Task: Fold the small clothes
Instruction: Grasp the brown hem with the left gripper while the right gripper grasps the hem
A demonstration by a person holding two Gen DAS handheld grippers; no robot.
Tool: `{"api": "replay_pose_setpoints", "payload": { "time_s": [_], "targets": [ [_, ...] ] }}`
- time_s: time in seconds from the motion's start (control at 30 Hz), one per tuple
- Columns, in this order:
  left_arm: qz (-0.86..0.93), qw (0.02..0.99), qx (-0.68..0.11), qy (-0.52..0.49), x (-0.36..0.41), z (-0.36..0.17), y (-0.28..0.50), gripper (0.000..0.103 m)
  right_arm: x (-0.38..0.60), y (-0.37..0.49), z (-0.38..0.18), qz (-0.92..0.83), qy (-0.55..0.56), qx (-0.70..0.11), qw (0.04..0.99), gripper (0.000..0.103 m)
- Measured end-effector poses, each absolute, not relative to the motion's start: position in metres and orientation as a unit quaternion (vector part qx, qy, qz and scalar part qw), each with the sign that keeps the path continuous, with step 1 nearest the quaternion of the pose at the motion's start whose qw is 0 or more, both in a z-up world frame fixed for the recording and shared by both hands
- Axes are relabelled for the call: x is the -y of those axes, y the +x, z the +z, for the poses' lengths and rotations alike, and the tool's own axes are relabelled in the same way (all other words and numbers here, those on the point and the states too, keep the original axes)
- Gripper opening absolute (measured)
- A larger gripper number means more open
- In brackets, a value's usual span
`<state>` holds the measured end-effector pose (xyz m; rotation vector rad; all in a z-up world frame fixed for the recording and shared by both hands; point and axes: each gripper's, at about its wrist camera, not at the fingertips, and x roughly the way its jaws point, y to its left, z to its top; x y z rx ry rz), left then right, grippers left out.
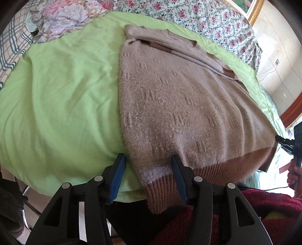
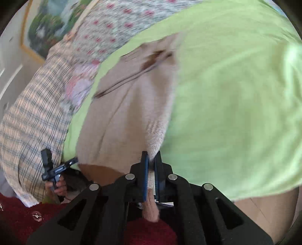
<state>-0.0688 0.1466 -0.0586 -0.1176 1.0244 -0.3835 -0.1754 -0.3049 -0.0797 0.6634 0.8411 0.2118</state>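
- Left gripper [image 1: 149, 177]: fingers spread, the sweater [image 1: 181, 105] hem corner lying between them, unpinched.
- Right gripper [image 2: 151, 165]: fingers pinching the hem's other corner.
- Green sheet [image 1: 60, 98] lies bare beyond the left fingers.

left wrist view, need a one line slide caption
Open left tongs straddle the ribbed hem corner of a beige sweater spread on a green sheet.

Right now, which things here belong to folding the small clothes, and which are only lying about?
Belongs to the job:
- beige knitted sweater, spread on the green sheet
- left hand-held gripper, open around the hem corner
- right hand-held gripper, shut on the other hem corner

Only lying about:
- floral bedding
- plaid cloth
- framed picture
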Motion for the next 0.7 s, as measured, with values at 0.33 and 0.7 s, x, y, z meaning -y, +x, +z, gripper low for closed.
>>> {"api": "replay_pose_setpoints", "payload": {
  "time_s": [0.33,0.7],
  "targets": [
    [-0.23,0.845,-0.479,-0.065,-0.145,-0.063,-0.074,0.019,0.284,-0.162,-0.103,0.211,0.343,-0.397,0.825,0.028],
    [-0.301,0.791,-0.528,-0.072,-0.138,-0.091,-0.071,0.025,0.28,-0.173,-0.116,0.27,0.336,-0.402,0.808,0.041]
  ]
}}
